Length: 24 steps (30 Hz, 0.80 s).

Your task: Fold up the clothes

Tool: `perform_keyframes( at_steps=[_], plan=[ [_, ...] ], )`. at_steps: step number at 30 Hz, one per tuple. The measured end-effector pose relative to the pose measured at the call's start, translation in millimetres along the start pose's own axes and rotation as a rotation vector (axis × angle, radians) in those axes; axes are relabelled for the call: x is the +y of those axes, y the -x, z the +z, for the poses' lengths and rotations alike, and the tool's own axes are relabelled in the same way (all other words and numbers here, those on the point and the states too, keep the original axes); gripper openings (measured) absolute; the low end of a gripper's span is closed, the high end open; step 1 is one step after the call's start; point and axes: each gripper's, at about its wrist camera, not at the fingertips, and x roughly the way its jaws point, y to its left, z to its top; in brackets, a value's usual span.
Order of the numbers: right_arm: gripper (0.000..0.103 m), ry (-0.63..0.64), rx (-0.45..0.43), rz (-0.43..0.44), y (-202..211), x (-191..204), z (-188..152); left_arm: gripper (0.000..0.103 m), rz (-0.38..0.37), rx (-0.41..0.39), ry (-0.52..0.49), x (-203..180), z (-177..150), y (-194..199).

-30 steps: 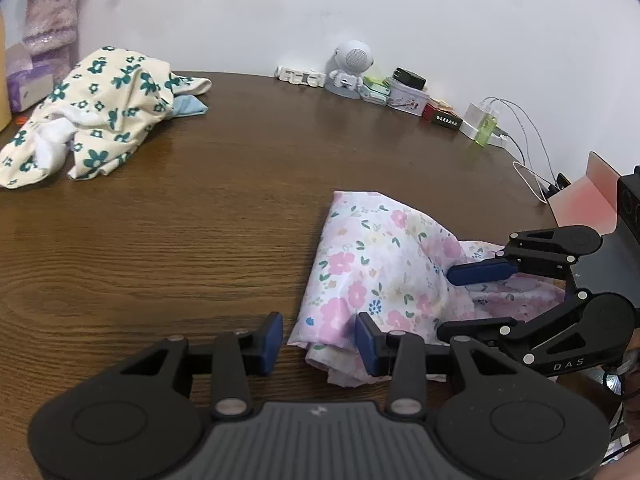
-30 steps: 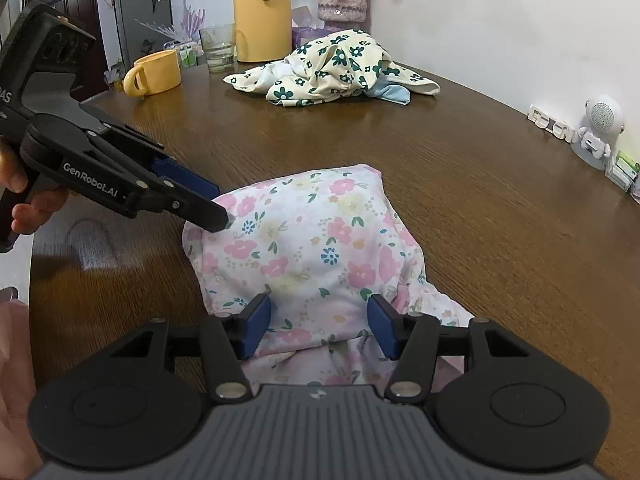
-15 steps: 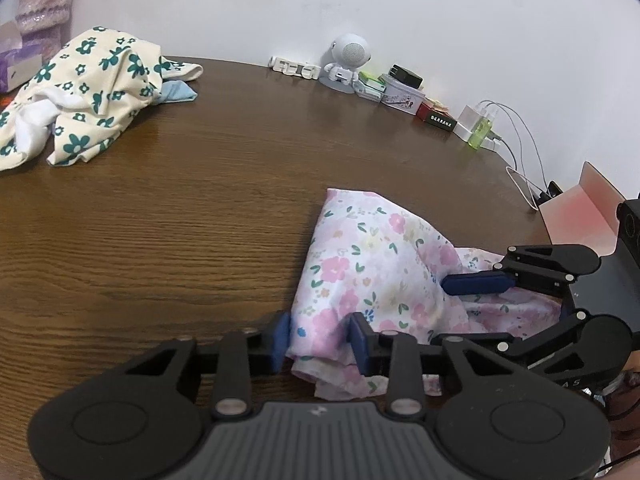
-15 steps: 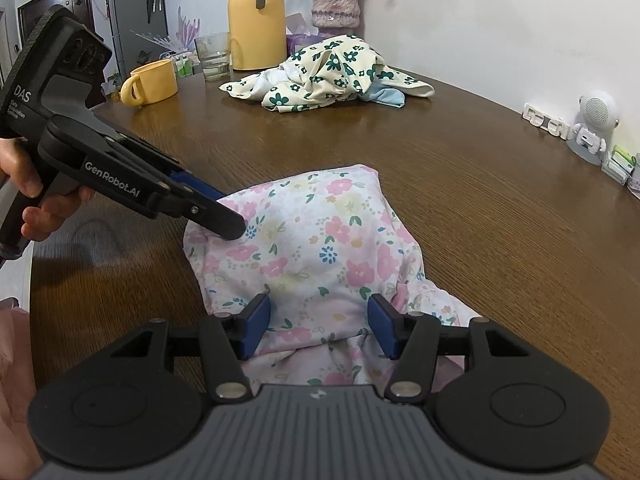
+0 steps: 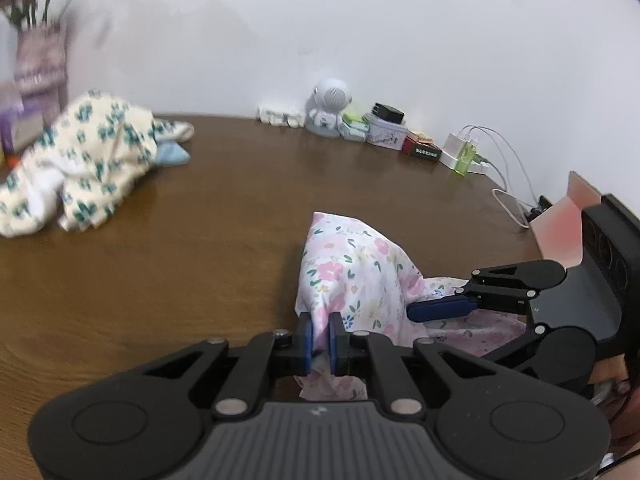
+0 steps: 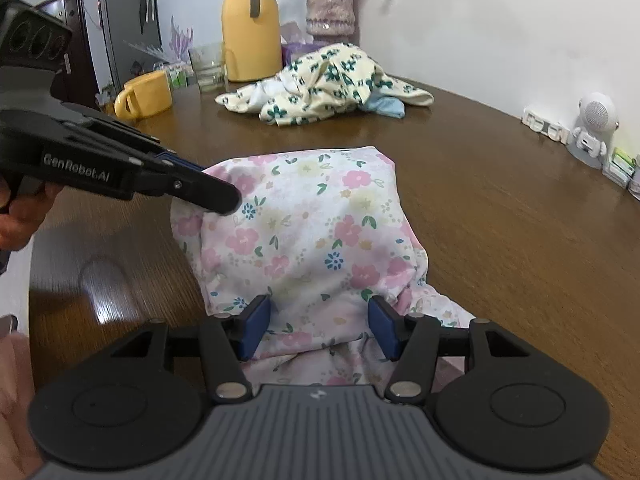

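my left gripper (image 5: 319,336) closing, clamped on pink floral cotton garment (image 5: 352,280) edge | my right gripper (image 6: 318,326) apart, straddling cloth | bulk lies centre-frame ahead

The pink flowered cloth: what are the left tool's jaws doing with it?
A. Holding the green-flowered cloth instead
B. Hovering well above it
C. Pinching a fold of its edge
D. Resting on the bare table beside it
C: the left gripper has its jaws closing on a fold of the pink flowered cloth, fabric squeezed between the blue pads.

Glossy wood-grain table (image 6: 500,200), soft matt floral cloth (image 6: 312,220), seemingly matt plastic fingers (image 6: 254,326)
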Motion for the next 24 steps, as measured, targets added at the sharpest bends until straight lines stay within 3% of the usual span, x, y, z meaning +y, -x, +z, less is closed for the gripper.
perform_keyframes(
  at_steps=[8,24],
  plan=[
    [0.056,0.048,-0.013,-0.028,11.7,0.5,8.0,0.006,0.070,-0.040,-0.074,-5.4,3.5,8.7],
    [0.056,0.094,0.042,-0.022,-7.0,-3.3,11.0,0.006,0.066,-0.076,-0.230,-42.7,2.1,17.2]
  ],
)
